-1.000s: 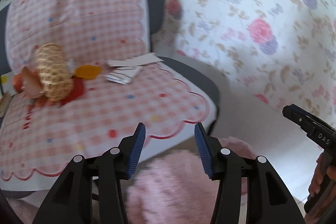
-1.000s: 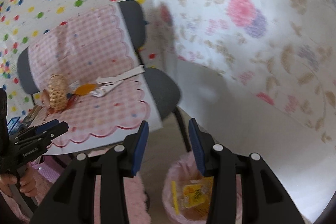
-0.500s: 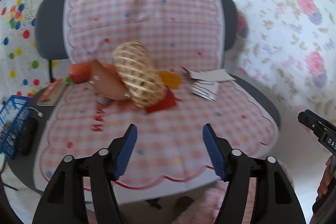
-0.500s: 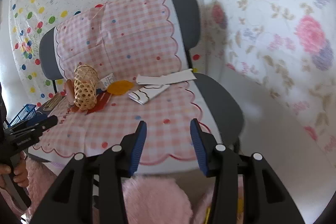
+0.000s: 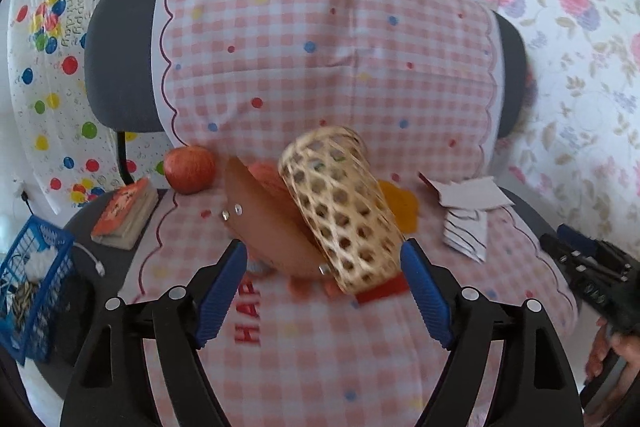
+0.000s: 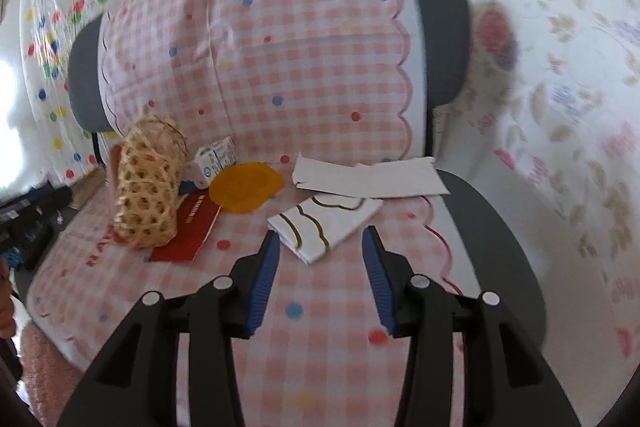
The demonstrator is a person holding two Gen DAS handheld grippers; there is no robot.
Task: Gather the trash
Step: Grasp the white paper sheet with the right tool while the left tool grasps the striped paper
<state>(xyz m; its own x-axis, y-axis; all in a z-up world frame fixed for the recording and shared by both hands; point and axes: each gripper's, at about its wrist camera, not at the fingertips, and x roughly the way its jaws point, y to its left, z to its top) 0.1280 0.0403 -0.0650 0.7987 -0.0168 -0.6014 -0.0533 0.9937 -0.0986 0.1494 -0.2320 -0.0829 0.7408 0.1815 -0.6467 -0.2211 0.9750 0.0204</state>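
- On the chair seat [image 5: 532,215], ahead of both jaws, trash remains uncollected: folded wrapper [image 6: 324,223], torn paper [image 6: 372,179], red card [image 6: 188,227].
- Left gripper [image 5: 324,291]: jaws opening wide, empty, wicker basket [image 5: 340,207] on its side just beyond.
- Right gripper [image 6: 320,283]: jaws part-open, empty, nearing the wrapper.
- Blue crate [image 5: 28,279], left, holds clutter.

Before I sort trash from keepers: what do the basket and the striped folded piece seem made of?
Basket: woven cane or bamboo, matte tan, shown by the open hexagonal lattice. Striped folded piece: probably paper, a matte white napkin or wrapper, creased flat with sharp folds.
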